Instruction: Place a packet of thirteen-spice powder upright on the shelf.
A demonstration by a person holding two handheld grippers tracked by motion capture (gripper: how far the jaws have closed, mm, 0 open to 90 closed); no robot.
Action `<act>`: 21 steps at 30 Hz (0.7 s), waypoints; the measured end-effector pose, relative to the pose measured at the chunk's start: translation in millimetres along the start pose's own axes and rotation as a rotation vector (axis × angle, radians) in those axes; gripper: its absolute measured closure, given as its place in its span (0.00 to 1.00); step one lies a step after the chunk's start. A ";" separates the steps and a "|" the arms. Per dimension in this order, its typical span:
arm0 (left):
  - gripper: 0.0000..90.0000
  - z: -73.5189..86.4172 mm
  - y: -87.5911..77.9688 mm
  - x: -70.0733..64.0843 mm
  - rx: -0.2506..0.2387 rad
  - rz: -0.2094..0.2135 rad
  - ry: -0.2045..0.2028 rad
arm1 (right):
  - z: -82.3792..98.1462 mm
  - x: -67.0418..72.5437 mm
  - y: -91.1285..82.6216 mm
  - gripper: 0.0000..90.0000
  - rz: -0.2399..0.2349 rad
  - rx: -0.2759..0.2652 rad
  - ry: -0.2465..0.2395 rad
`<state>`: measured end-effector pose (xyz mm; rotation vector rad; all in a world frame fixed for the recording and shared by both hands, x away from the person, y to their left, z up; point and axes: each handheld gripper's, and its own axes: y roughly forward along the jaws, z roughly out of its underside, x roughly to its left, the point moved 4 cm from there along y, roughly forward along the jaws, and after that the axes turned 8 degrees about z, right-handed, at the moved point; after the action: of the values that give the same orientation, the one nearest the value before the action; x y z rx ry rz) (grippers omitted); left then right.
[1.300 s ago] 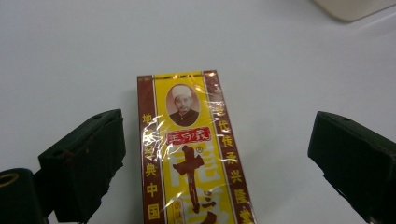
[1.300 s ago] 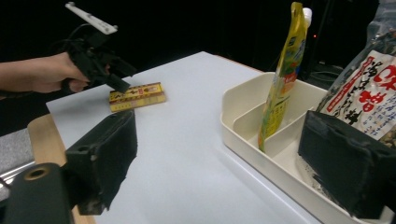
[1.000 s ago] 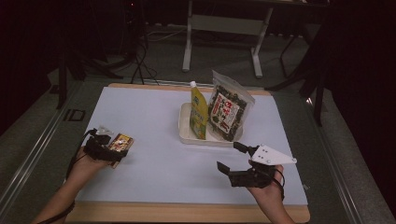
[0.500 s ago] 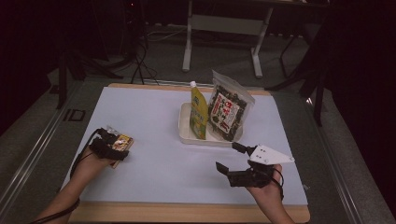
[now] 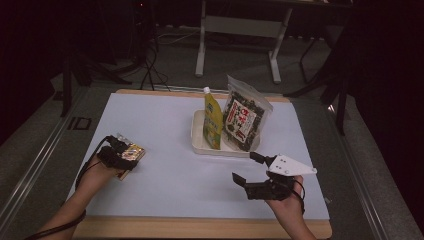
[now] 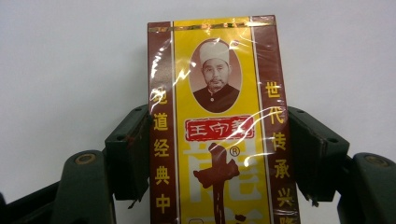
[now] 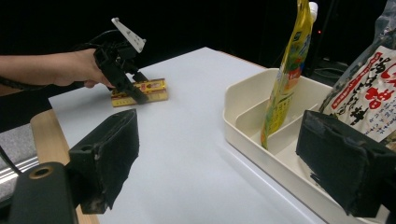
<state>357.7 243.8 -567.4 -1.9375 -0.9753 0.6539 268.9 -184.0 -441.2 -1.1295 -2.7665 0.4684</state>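
Yellow box (image 6: 217, 126), "世代传承", ® mark

A lab or studio recording space is suggested: a white-topped table (image 5: 165, 125) is set on grey carpet, with cables (image 5: 150, 60) and a metal stand (image 5: 240, 30) dimly seen at the dark upper frame.

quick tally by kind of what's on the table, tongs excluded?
Yellow and maroon box: 1
Yellow spouted pouch: 1
Dark snack bag: 1
Cream divided tray: 1
Total: 4
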 end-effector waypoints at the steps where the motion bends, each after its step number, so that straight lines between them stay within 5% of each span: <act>1: 0.35 -0.9 -1.6 -2.1 -0.019 0.002 -0.004 | 0.0 -0.3 -0.4 0.14 0.002 -0.002 0.001; 14: 0.35 -22.3 -36.5 -43.3 -0.300 0.110 0.017 | -0.2 1.2 2.2 0.15 0.029 -0.019 -0.002; 21: 0.35 -31.8 -45.8 -71.6 -0.388 0.164 0.094 | -2.9 -0.2 3.5 0.14 0.064 -0.008 -0.041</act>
<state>323.6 185.7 -506.7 -2.3873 -0.9422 0.4831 271.9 -181.1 -439.6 -1.2268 -2.7766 0.4931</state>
